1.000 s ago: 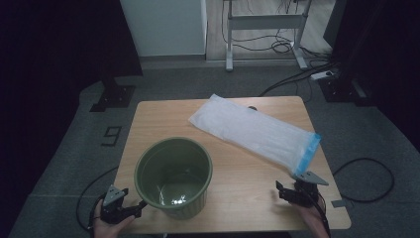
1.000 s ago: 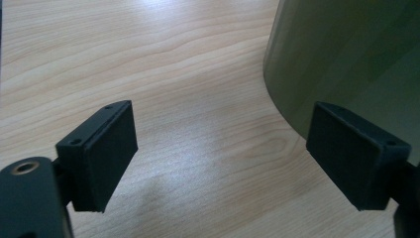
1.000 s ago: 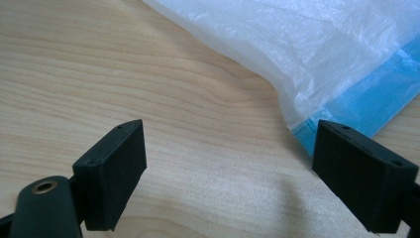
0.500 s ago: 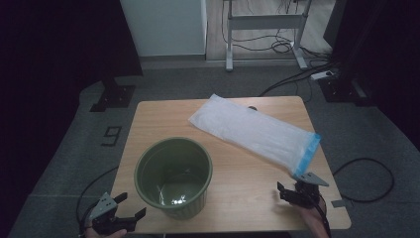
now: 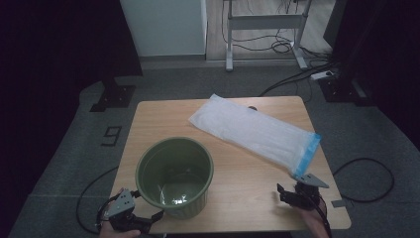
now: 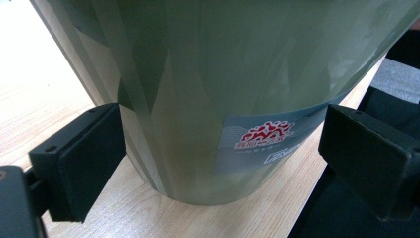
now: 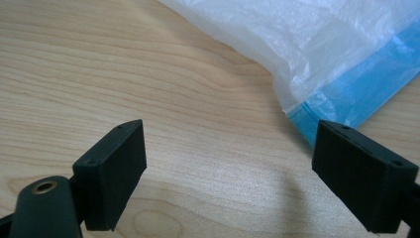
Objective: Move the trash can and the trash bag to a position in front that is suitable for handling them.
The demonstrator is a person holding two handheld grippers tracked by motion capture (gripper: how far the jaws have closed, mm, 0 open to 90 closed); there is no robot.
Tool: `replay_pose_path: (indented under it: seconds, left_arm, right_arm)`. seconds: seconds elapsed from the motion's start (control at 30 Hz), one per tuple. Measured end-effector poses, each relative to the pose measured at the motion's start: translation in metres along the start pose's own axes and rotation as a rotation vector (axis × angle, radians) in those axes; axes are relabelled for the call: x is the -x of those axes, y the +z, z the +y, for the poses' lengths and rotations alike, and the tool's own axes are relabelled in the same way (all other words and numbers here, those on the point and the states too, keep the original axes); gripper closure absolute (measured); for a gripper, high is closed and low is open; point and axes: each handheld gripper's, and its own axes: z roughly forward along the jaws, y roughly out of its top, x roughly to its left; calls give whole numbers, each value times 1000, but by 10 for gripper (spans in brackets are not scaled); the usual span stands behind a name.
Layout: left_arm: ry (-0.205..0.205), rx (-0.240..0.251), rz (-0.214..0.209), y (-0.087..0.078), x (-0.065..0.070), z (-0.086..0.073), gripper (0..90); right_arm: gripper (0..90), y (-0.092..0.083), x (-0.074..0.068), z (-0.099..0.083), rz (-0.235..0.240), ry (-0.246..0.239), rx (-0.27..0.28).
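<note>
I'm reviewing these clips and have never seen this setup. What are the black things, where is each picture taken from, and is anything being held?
A person sits at a wooden table with a hand-held two-jaw tool in each hand. The high view looks down from above. The other two cameras ride on the tools, looking along their black jaws. The left gripper faces the foot of a green bin; its jaws have just been opening and stand either side of the bin without pressing it. The right gripper is open above bare wood, near the blue edge of a white plastic bag. Nothing is held.
</note>
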Motion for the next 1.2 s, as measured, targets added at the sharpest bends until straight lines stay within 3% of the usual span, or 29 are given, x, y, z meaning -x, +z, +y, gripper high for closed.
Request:
replay_pose_path:
  seconds: [0.17, 0.27, 0.4, 0.43, 0.8, 1.0, 1.2]
  left_arm:
    - [0, 6, -34, 10, -6, 5, 34]
    - [8, 6, -60, 18, -7, 9, 40]
    - [10, -3, -86, 28, -10, 13, 40]
    - [14, -17, -102, 37, -11, 17, 37]
    - [59, -11, -78, 69, 2, 46, 57]
    - [56, 1, -73, 82, 4, 54, 57]
    - [50, 5, -91, 102, 4, 65, 59]
  right_arm:
    - [131, -4, 1, -2, 6, 11, 11]
    - [131, -7, 2, -3, 66, 75, 7]
    - [131, -10, 1, -2, 48, 56, 18]
    - [131, -10, 2, -3, 51, 62, 17]
    - [133, -16, 9, -4, 36, 76, 24]
    - [135, -18, 12, -4, 42, 92, 35]
    - [135, -16, 8, -2, 45, 69, 16]
